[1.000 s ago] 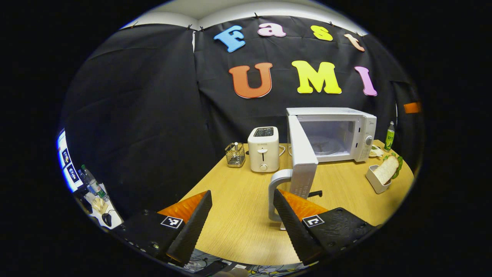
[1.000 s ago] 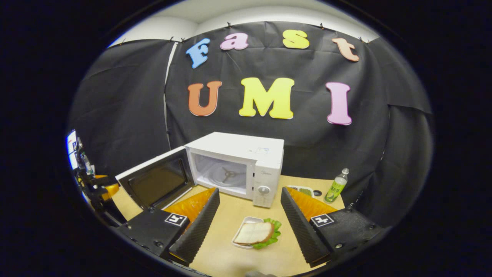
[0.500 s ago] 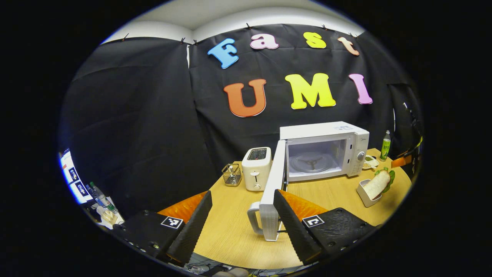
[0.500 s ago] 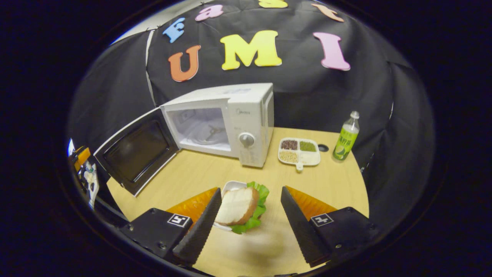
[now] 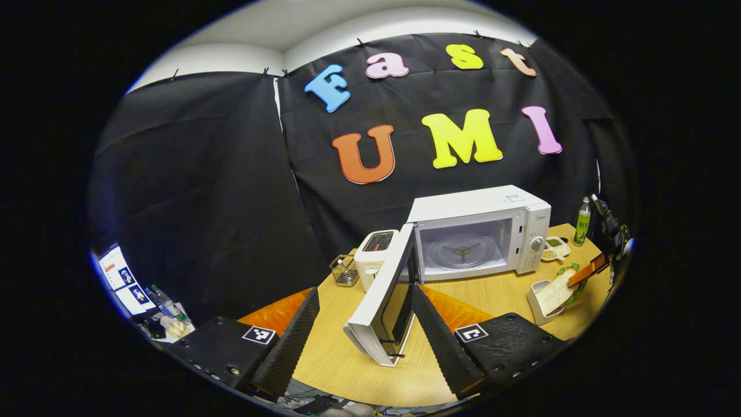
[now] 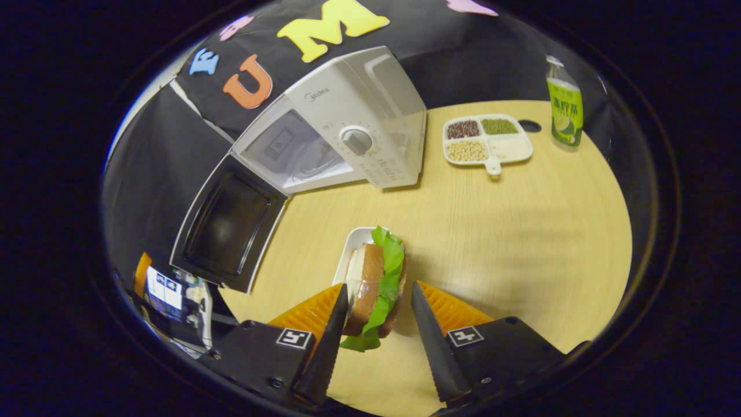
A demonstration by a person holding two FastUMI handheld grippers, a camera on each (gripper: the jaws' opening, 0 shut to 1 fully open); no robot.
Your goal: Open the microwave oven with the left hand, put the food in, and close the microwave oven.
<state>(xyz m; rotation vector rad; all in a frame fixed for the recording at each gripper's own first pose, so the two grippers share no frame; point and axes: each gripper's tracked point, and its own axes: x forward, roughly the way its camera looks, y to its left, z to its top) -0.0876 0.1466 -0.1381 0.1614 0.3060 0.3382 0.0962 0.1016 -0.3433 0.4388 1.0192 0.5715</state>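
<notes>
The white microwave (image 5: 480, 229) stands at the back of the wooden table (image 5: 353, 370) with its door (image 5: 379, 304) swung wide; the turntable inside is bare. My left gripper (image 5: 365, 341) is open and holds nothing; the door's free edge sits between its fingers, apart from both. The food is a sandwich (image 6: 370, 278) with lettuce, standing in a small white dish (image 6: 353, 243) in front of the microwave (image 6: 347, 127). My right gripper (image 6: 379, 286) has come down over the sandwich, one finger on each side and close to it; the jaws are narrowed but open.
A divided tray of beans (image 6: 489, 139) and a green bottle (image 6: 564, 104) stand to the right of the microwave. A toaster (image 5: 373, 258) and a wire basket (image 5: 345, 270) stand to its left. Beyond the table's left edge are a screen and bottles (image 5: 162, 301).
The left gripper pulled back from the door, which now stands wider. The right gripper dropped over the sandwich and its fingers narrowed around it.
</notes>
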